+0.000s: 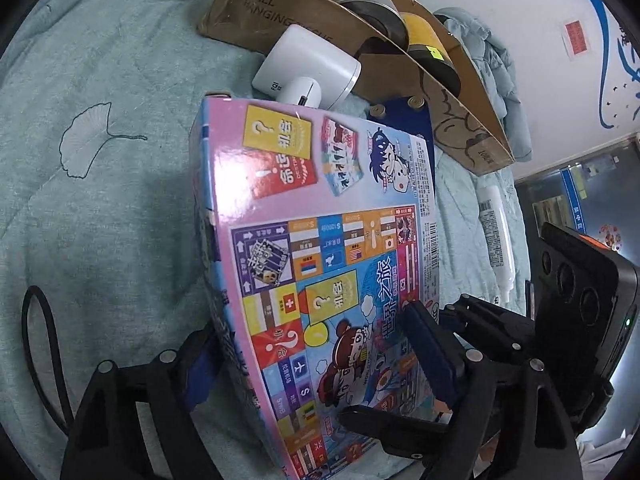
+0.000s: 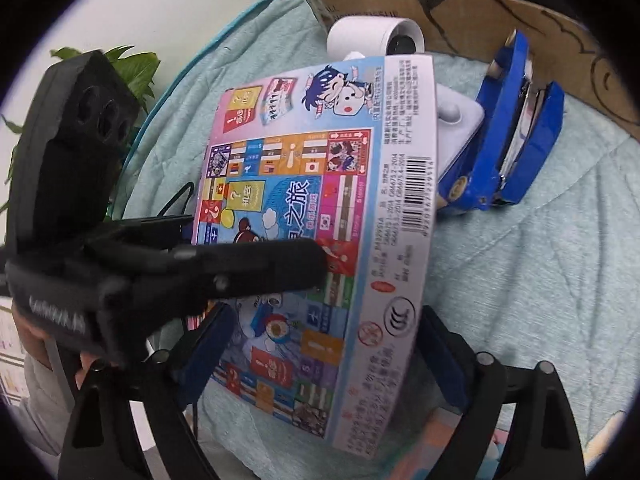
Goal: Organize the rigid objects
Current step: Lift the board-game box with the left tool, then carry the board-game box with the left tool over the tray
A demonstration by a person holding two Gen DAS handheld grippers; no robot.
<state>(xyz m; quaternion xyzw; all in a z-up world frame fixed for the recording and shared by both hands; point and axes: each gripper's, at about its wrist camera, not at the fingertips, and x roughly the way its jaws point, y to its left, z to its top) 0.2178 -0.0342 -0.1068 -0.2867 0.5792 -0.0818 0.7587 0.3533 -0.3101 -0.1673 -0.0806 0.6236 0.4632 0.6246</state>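
Both grippers sit at the near end of the board game box (image 1: pixel 320 264): the left gripper (image 1: pixel 316 364) has its jaws spread wide on either side of the box, and the right gripper (image 2: pixel 320 356) straddles it the same way, though whether any pad actually presses the cardboard I cannot tell. The box lies printed face up on the pale green quilt (image 1: pixel 100 200), one long edge lifted. Its long axis runs away from the grippers toward the white device (image 1: pixel 308 68), blue case (image 2: pixel 516 132) and cardboard box (image 1: pixel 448 92).
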